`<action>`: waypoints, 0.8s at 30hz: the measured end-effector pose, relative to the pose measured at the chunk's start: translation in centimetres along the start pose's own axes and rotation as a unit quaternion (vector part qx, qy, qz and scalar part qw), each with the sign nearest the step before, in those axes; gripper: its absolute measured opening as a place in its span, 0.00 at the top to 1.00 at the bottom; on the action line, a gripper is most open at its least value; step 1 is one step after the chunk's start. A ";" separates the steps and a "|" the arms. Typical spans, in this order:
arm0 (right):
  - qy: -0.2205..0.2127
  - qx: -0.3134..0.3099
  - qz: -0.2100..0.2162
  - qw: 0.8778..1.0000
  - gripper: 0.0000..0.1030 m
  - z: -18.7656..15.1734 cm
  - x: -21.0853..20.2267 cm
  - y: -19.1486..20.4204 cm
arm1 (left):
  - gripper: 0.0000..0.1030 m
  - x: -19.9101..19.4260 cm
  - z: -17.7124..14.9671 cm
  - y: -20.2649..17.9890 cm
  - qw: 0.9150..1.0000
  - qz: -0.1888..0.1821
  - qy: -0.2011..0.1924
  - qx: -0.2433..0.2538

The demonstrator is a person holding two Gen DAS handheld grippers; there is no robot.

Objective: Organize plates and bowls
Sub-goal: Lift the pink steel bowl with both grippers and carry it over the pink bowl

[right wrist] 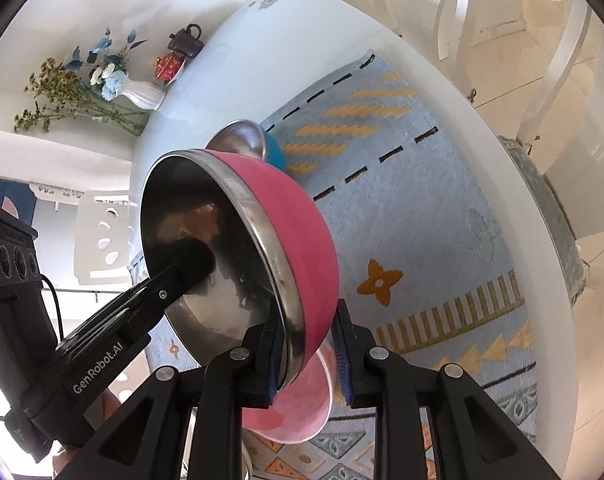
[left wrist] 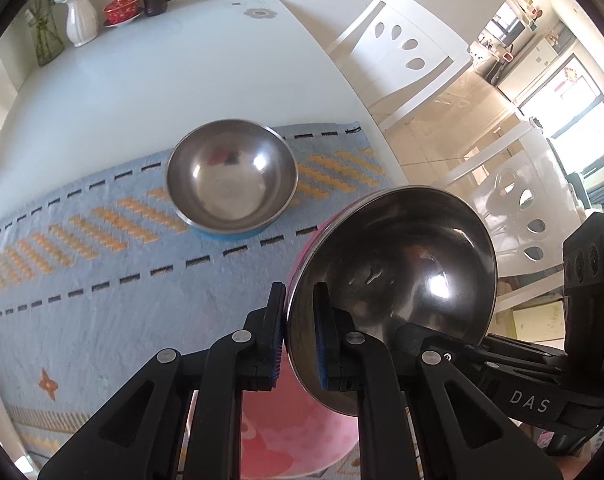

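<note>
i have the pink bowl (left wrist: 390, 300) tilted above the mat (left wrist: 102, 280), left gripper (left wrist: 300, 336) and right gripper (right wrist: 308, 354) both clamped on its rim; blue bowl (left wrist: 232, 178) beyond, bare mat between.

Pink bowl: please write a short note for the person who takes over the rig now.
Left gripper: shut on the pink bowl rim, bowl lifted and tilted.
Right gripper: straddles the same rim; grip unclear.
Blue bowl: upright on the mat, empty.
Pink plate: on the mat, under the pink bowl.
Done: pink bowl picked up.
Left: probably nest it in the blue bowl; nothing is stacked yet.
</note>
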State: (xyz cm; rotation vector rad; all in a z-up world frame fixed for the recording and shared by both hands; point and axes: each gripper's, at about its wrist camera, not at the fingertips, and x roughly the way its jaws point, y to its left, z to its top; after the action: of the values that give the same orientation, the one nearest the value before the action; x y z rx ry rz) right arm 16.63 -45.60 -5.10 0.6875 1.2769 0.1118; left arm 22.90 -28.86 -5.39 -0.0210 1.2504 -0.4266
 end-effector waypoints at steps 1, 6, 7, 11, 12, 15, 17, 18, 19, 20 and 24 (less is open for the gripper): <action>0.000 -0.001 0.000 1.000 0.78 -0.3 0.0 0.2 | 0.91 -0.2 -0.3 0.2 1.000 -0.001 0.001 -0.001; 0.007 -0.003 0.000 1.000 0.78 -1.8 0.2 1.1 | 0.90 -1.3 -1.5 1.2 1.000 0.000 0.001 -0.002; 0.010 -0.003 0.000 1.000 0.78 -2.1 0.3 1.3 | 0.90 -1.4 -1.8 1.4 1.000 0.001 0.001 -0.003; 0.016 -0.007 -0.003 1.000 0.78 -3.6 0.7 2.4 | 0.89 -2.1 -3.2 2.2 1.000 0.002 0.005 -0.002; 0.018 -0.007 -0.003 1.000 0.78 -4.0 0.9 2.6 | 0.89 -2.1 -3.7 2.6 1.000 0.001 0.008 -0.003; 0.026 -0.010 -0.008 1.000 0.78 -5.4 1.4 3.1 | 0.89 -2.3 -4.9 3.3 1.000 -0.001 0.015 -0.007; 0.031 -0.009 -0.009 0.999 0.78 -6.3 1.8 3.3 | 0.89 -2.4 -5.5 3.6 1.000 0.002 0.018 -0.004; 0.034 -0.010 -0.010 0.999 0.78 -6.8 2.0 3.5 | 0.89 -2.5 -5.9 3.8 1.000 0.003 0.020 -0.003; 0.035 -0.009 -0.010 0.999 0.78 -7.1 2.1 3.5 | 0.89 -2.5 -6.3 3.9 1.000 0.005 0.022 -0.002; 0.038 -0.008 -0.011 0.999 0.78 -7.4 2.3 3.5 | 0.89 -2.4 -6.5 4.0 1.000 0.006 0.024 -0.001; 0.047 -0.004 -0.018 0.999 0.78 -8.8 3.2 3.5 | 0.89 -1.8 -7.4 4.3 0.999 0.008 0.032 0.004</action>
State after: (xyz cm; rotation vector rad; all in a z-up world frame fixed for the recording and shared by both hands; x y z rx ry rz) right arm 10.69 -37.76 -7.05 0.6578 1.3783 0.1218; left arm 16.90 -22.69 -7.18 0.0102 1.3113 -0.4211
